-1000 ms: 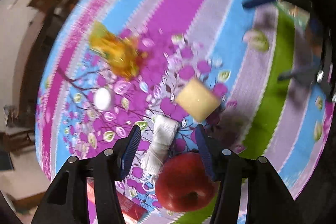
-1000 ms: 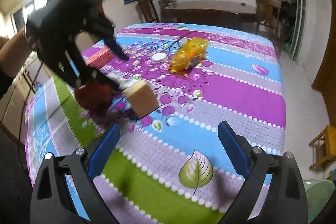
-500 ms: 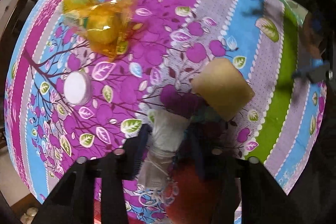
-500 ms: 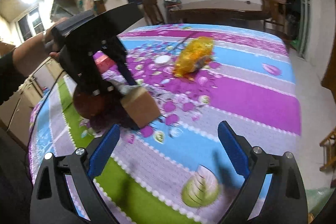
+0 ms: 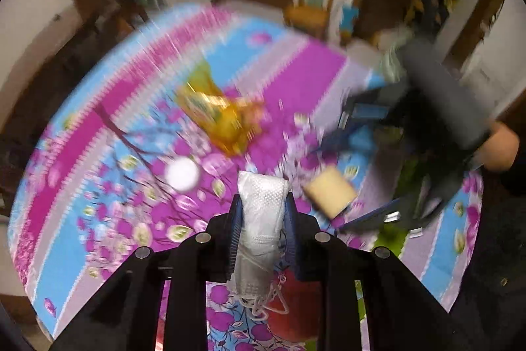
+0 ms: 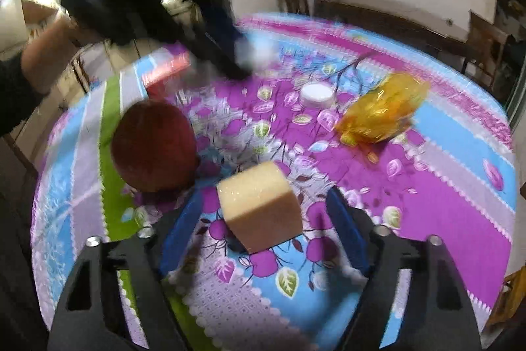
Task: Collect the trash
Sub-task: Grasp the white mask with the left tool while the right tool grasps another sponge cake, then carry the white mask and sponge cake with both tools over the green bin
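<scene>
My left gripper (image 5: pixel 262 203) is shut on a crumpled white face mask (image 5: pixel 259 219) and holds it above the flowered tablecloth (image 5: pixel 98 186). It shows blurred in the right wrist view (image 6: pixel 253 53), with the mask (image 6: pixel 259 51) in its tips. My right gripper (image 6: pixel 263 213) is open low over the table, its blue fingers on either side of a tan sponge block (image 6: pixel 259 206) without touching it. The block also shows in the left wrist view (image 5: pixel 330 193). A crumpled yellow wrapper (image 6: pixel 381 111) and a white lid (image 6: pixel 316 92) lie further back.
A red apple (image 6: pixel 153 145) sits just left of the tan block. A red box (image 6: pixel 167 68) lies at the table's far left edge. Wooden chairs (image 5: pixel 314 5) and a dark bench (image 6: pixel 394 22) stand around the table.
My left gripper closed on the white mask and lifted it off the table. My right gripper came down and forward until its open fingers flank the tan block.
</scene>
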Motion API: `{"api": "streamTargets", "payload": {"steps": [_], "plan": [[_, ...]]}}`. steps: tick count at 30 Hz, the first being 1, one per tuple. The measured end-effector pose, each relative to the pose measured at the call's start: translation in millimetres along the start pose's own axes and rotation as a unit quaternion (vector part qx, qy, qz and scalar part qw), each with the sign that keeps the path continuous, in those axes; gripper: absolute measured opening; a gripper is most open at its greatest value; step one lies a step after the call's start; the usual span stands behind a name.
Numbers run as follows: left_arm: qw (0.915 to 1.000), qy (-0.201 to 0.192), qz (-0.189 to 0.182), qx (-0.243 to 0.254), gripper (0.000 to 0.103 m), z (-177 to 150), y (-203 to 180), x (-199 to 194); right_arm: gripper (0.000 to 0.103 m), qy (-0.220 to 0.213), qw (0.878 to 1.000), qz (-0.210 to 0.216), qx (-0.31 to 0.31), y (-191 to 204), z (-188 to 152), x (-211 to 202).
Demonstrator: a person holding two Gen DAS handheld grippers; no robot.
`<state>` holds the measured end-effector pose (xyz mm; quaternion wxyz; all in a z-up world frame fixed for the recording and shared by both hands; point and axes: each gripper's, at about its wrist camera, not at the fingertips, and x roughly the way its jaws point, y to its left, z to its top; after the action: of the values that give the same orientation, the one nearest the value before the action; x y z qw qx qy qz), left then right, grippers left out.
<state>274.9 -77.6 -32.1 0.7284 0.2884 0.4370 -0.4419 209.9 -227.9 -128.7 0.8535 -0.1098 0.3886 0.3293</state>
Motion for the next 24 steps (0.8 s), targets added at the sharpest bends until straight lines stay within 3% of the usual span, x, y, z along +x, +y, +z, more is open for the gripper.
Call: {"api": "streamTargets", "payload": {"steps": [1, 6, 11, 17, 24], "plan": [[0.9997, -0.023, 0.008, -0.008, 0.026, -3, -1, -15, 0.044, 0.01, 1.0, 0.0, -0.005, 2, 0, 4], [0.9898, -0.116, 0.055, -0.061, 0.026, -13, -27, -72, 0.04, -0.008, 0.999, -0.031, -0.004, 15, -8, -14], [0.9796, -0.167, 0.081, -0.077, 0.027, -23, -88, -115, 0.039, -0.066, 0.993, -0.074, 0.064, 28, -27, -65], [0.972, -0.193, 0.091, -0.098, 0.026, -43, -148, -140, 0.039, -0.146, 0.97, -0.162, 0.111, 73, -47, -138], [0.9686, -0.193, 0.113, -0.109, 0.027, -60, -208, -122, 0.039, -0.2, 0.944, -0.233, 0.122, 122, -66, -189]]}}
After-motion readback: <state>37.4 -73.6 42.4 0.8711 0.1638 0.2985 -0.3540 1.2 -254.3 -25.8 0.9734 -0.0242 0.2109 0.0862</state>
